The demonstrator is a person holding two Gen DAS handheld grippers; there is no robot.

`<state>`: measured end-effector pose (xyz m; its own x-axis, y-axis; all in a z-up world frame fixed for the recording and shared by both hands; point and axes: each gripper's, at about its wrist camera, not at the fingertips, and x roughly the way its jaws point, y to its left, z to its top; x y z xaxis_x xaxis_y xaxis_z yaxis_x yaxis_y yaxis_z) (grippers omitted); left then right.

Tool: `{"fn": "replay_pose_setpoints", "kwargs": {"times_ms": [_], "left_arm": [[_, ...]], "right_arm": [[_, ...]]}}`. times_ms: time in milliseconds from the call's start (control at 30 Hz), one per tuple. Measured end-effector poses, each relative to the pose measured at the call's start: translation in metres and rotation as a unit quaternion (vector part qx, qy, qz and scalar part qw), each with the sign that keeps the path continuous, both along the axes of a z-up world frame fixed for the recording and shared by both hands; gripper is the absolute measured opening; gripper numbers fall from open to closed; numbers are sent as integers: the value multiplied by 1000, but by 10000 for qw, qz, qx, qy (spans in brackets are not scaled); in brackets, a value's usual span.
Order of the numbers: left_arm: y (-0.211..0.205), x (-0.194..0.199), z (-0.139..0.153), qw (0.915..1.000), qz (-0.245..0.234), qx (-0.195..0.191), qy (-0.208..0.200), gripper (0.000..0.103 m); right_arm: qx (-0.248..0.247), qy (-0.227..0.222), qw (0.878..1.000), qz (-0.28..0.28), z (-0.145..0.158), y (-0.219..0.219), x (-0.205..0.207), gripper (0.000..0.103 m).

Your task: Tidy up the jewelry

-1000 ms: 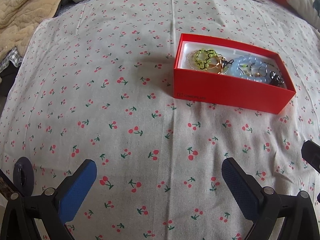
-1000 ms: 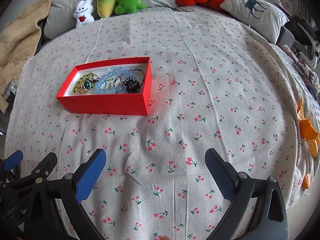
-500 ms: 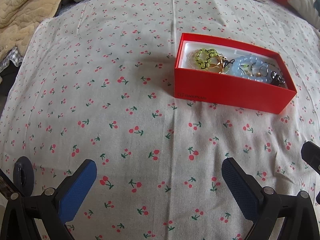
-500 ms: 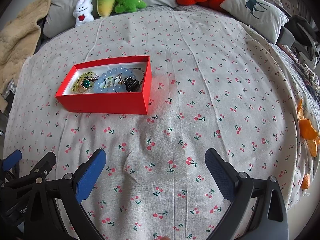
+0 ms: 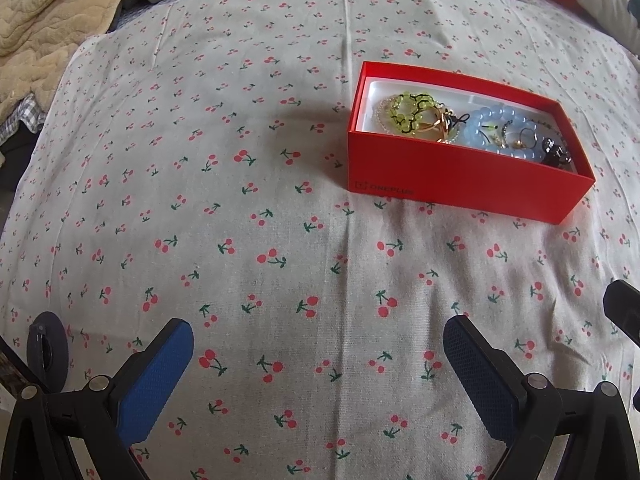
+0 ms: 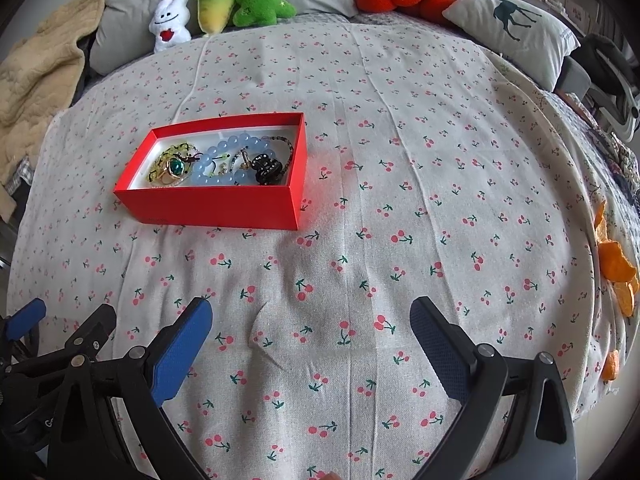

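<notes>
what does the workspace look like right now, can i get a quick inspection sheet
surface: cherry-print cloth over a bed, lightly creased, one small pucker in front of the right claw.
job's things: open red box holds a blue bead bracelet, a yellow-green bead piece, a gold ring with a green stone and a black clip. No jewelry seen outside the box.
clutter: orange pieces at the cloth's right edge.
grippers: left claw and right claw both open, empty, short of the box.
cables: nothing seen.
surroundings: plush toys, deer pillow, beige blanket.
</notes>
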<state>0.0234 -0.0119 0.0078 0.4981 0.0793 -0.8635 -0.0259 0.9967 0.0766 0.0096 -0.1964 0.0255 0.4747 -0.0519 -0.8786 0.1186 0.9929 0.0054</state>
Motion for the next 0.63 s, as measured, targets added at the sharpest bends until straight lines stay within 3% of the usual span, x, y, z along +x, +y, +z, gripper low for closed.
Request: {"fn": "replay_pose_setpoints", "kwargs": {"times_ms": [467, 633], "left_arm": [[-3, 2, -4, 9999, -127, 7, 49, 102], [0, 9, -21, 9994, -327, 6, -92, 103]], "right_arm": [[-33, 24, 10000, 91, -5, 4, 4, 100], [3, 102, 9997, 218, -33, 5, 14, 101]]}}
